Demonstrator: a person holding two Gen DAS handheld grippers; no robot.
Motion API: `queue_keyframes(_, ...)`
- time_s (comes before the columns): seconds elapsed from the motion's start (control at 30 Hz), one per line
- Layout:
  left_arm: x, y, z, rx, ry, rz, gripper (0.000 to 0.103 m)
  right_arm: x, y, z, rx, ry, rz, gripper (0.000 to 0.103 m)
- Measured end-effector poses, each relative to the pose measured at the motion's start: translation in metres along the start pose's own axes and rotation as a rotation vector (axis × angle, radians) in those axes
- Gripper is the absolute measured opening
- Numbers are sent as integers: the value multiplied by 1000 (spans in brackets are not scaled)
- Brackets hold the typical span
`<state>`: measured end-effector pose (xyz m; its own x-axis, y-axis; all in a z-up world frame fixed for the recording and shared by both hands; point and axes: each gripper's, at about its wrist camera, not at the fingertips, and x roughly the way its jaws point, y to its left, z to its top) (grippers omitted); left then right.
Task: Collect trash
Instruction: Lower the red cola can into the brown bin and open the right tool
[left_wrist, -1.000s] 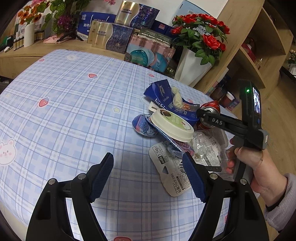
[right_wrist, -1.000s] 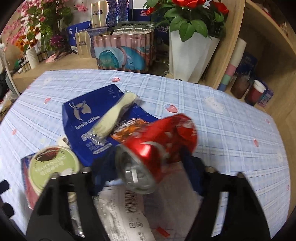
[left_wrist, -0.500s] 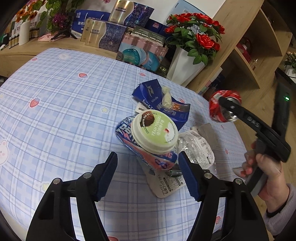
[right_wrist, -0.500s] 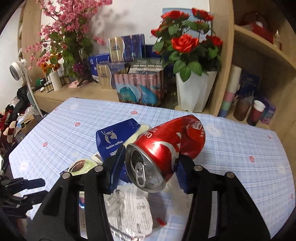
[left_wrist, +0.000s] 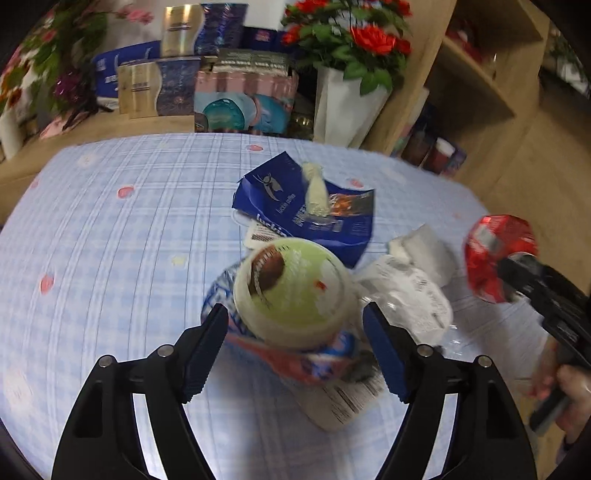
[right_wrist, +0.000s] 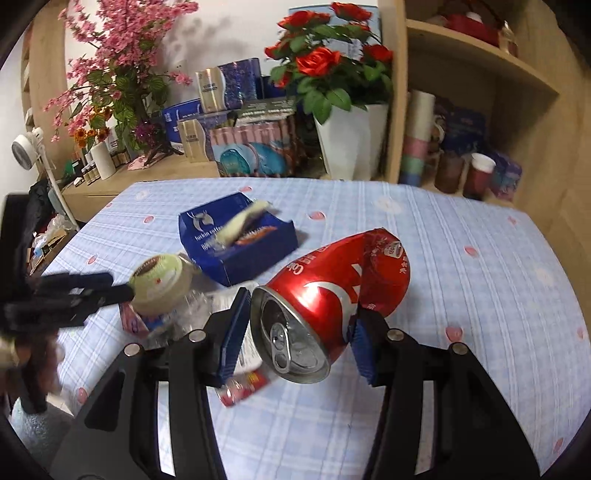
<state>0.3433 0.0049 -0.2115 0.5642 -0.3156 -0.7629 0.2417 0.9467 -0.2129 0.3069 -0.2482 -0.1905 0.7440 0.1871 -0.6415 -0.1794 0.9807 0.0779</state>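
My right gripper is shut on a crushed red soda can and holds it above the table; the can also shows in the left wrist view. My left gripper is open, its jaws on either side of a round cup with a green lid, which rests on a blue and red wrapper. A blue coffee bag with a pale packet on it lies behind. Clear plastic wrap and a printed label lie to the right.
The table has a blue checked cloth. A white vase of red roses, boxes and packs stand behind the table. A wooden shelf unit with cups stands at the back right.
My left gripper has moved forward and closer around the green-lidded cup. My right gripper has carried the can to the right, away from the trash pile.
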Motion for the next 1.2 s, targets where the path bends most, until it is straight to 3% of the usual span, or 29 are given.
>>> queue_keyframes(0.23, 28, -14, 16, 90, 63, -1, 86, -9, -12, -10, 38, 8, -4, 52)
queue_keyframes(0.37, 40, -13, 20, 79, 74, 63, 86, -11, -15, -13, 54, 11, -4, 52)
queue_keyframes(0.47, 47, -3, 21, 32, 85, 50, 86, -12, -15, -17, 57, 22, -8, 52)
queue_keyframes(0.57, 55, -1, 18, 54, 103, 78, 85, -15, -14, -21, 61, 31, -14, 52)
queue_keyframes(1.2, -23, -5, 9, 53, -40, 86, 81, -52, -7, -53, 101, 34, -20, 52)
